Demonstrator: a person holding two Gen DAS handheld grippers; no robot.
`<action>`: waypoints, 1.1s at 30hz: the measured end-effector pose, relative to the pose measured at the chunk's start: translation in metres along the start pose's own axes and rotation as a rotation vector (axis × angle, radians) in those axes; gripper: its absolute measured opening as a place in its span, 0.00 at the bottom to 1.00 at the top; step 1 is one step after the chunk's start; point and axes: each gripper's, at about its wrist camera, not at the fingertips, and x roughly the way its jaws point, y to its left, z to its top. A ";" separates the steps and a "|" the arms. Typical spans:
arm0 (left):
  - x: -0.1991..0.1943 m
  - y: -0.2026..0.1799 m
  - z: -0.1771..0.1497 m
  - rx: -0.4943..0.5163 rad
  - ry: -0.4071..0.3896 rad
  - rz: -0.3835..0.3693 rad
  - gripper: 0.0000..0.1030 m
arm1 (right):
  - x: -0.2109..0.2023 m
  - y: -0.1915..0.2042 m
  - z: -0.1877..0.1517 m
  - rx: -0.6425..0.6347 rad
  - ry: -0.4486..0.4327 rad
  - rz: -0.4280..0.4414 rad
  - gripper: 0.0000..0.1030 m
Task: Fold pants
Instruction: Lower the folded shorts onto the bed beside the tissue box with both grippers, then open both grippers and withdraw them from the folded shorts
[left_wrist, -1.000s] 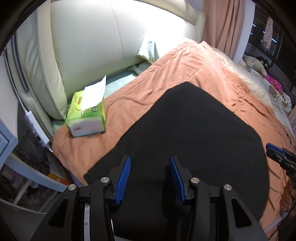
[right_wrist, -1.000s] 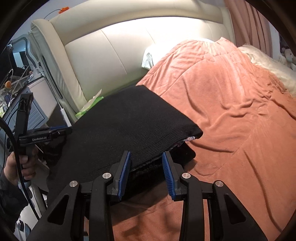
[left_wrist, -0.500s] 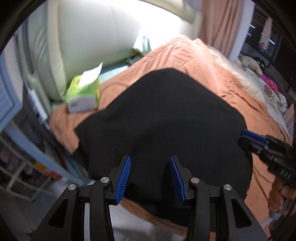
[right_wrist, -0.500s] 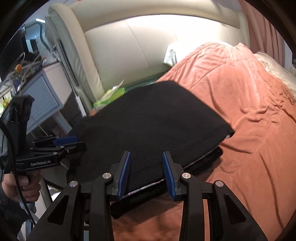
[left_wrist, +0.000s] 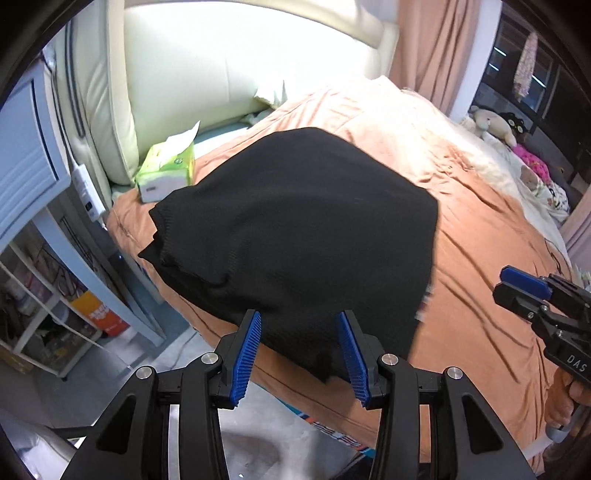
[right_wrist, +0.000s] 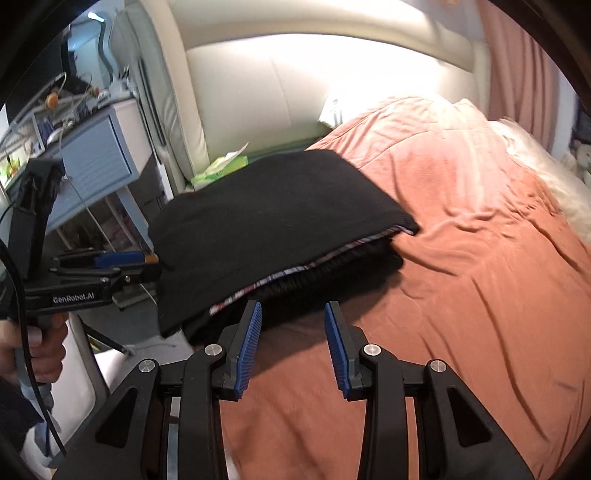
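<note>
The black pants lie folded in a flat stack on the near left corner of the bed, their long axis running from the near edge toward the far headboard. A checked lining shows along the open right-hand edge in the right wrist view. The left tool stands open, nothing gripped, hovering at the stack's near edge. The right tool is opening, its jaws clear of the cloth, just beside the stack's near right edge. An orange blanket covers the bed. A green tissue box sits far left of the pants. A blue nightstand stands left of the bed; a pink curtain hangs far right.
</note>
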 end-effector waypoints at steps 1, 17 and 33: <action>-0.005 -0.004 -0.002 0.004 -0.002 -0.007 0.45 | -0.007 0.000 -0.002 0.001 -0.002 -0.012 0.36; -0.097 -0.064 -0.035 0.110 -0.112 -0.088 0.90 | -0.143 0.024 -0.063 0.041 -0.095 -0.153 0.83; -0.178 -0.112 -0.092 0.211 -0.194 -0.131 0.99 | -0.254 0.076 -0.127 0.090 -0.197 -0.277 1.00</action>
